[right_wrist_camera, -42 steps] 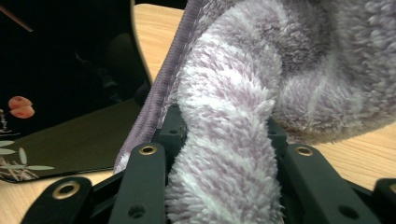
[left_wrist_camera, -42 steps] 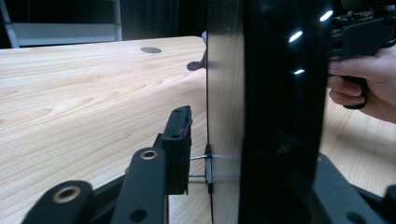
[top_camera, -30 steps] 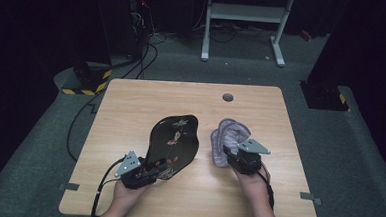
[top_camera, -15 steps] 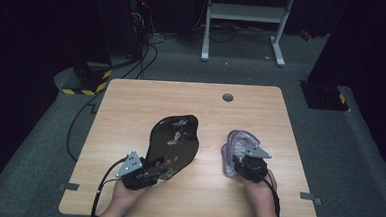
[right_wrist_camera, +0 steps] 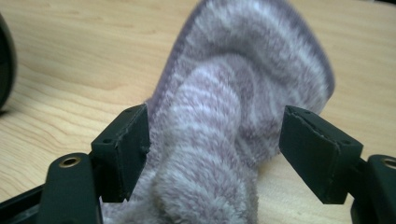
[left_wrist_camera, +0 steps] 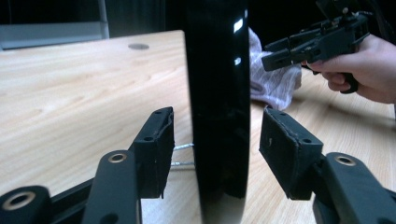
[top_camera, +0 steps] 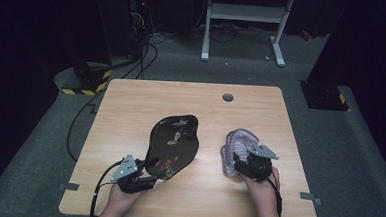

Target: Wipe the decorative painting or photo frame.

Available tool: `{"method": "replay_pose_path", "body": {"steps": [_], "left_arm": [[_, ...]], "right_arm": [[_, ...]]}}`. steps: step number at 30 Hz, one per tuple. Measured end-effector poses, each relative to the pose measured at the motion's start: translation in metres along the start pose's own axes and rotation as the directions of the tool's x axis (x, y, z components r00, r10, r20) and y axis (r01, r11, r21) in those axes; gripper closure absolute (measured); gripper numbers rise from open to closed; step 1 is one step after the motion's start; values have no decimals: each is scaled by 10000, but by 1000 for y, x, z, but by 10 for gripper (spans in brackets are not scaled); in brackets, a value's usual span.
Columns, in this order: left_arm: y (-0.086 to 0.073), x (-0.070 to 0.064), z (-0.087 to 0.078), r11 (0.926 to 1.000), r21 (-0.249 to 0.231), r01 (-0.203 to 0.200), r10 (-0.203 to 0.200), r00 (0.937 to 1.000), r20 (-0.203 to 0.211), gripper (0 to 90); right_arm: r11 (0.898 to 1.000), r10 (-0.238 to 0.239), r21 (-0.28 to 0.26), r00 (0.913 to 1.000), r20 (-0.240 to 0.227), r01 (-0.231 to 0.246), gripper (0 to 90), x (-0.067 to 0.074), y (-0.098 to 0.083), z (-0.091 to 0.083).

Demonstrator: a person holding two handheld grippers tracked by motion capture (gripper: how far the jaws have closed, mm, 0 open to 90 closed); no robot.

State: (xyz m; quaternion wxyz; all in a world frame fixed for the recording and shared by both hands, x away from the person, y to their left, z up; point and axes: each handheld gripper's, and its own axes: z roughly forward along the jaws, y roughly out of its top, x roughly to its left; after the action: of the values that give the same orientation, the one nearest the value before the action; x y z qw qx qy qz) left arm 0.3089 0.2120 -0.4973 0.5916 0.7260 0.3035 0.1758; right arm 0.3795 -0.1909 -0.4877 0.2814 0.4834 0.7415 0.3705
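Now one black tray (top_camera: 173, 146), one purple cloth (top_camera: 238, 146) on the table (top_camera: 131, 105) – left gripper (top_camera: 149, 179) fingers just widened, straddling the tray's edge untouched, right gripper (top_camera: 238, 163) fingers just sprung apart, loosely straddling the cloth – cloth flatter than before.

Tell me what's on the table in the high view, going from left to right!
left gripper → black tray → small round hole in the tabletop → purple fluffy cloth → right gripper, its jaws at the cloth's near end.
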Motion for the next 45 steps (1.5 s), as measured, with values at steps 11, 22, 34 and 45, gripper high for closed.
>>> {"method": "replay_pose_path", "body": {"steps": [11, 22, 34, 45], "left_arm": [[-6, -3, 1, 9987, 471, -208, 199, 9996, 205, 445], [-12, 1, -25, 9993, 382, -20, 13, 9998, 197, 581], [-16, -12, -28, 9977, 615, -299, 271, 9986, 461, 595], [-21, -31, -21, 9837, 1276, -1265, 1125, 9874, 1114, 583]], "right_arm": [[9831, -923, -1609, 9954, -256, 870, 322, 34, 24, -31], [9816, -1399, -1540, 9736, -1806, 1125, 450, 81, 29, 3], [9828, -1726, -982, 9670, -1872, 1564, 467, 108, 33, 40], [9833, -1755, -843, 9627, -2061, 1612, 465, 118, 42, 64]]}}
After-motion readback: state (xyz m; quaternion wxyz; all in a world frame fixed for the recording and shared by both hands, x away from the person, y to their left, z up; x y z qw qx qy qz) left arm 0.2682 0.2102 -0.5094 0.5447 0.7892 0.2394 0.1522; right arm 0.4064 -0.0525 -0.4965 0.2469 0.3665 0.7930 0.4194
